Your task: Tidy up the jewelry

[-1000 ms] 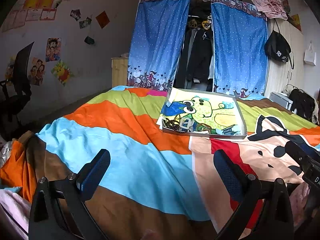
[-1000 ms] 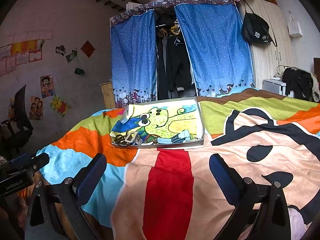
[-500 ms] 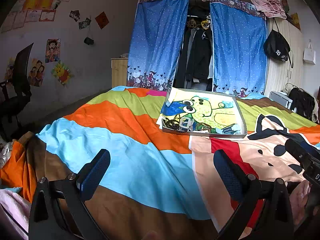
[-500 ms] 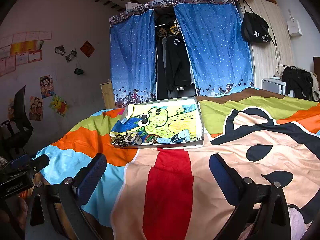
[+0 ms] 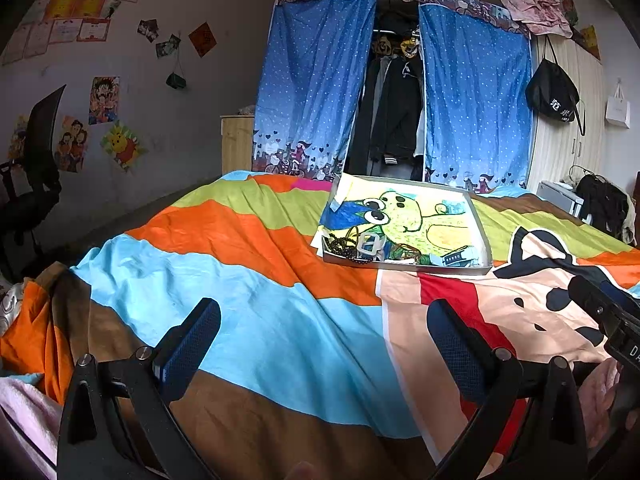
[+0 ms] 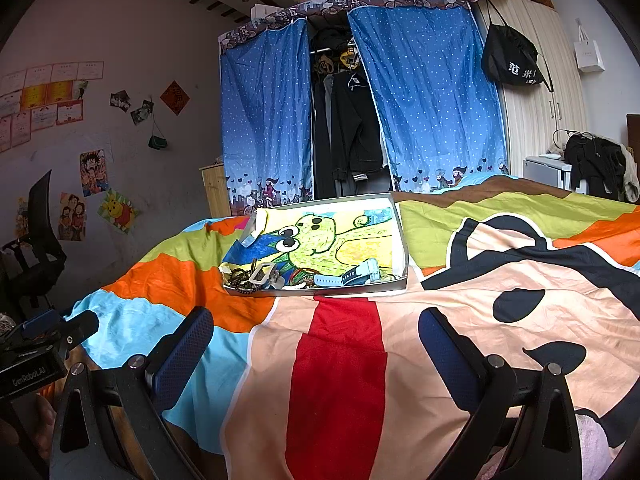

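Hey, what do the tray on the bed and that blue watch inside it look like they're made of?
Tray: likely cardboard, given its thin matte grey walls, lined with a crayon-style drawing. Blue watch: probably plastic or rubber, with a smooth, slightly shiny strap; too small to be sure.

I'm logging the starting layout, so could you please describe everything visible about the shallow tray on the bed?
The tray is a shallow, rectangular, grey-rimmed box that looks like cardboard, lined with a child's crayon drawing of a green, big-eyed creature. It lies flat on the striped bedspread, far from both grippers. Jewelry is bunched along its near edge: dark beads, a white buckle-like piece and a pale blue watch. Nothing else touches it.
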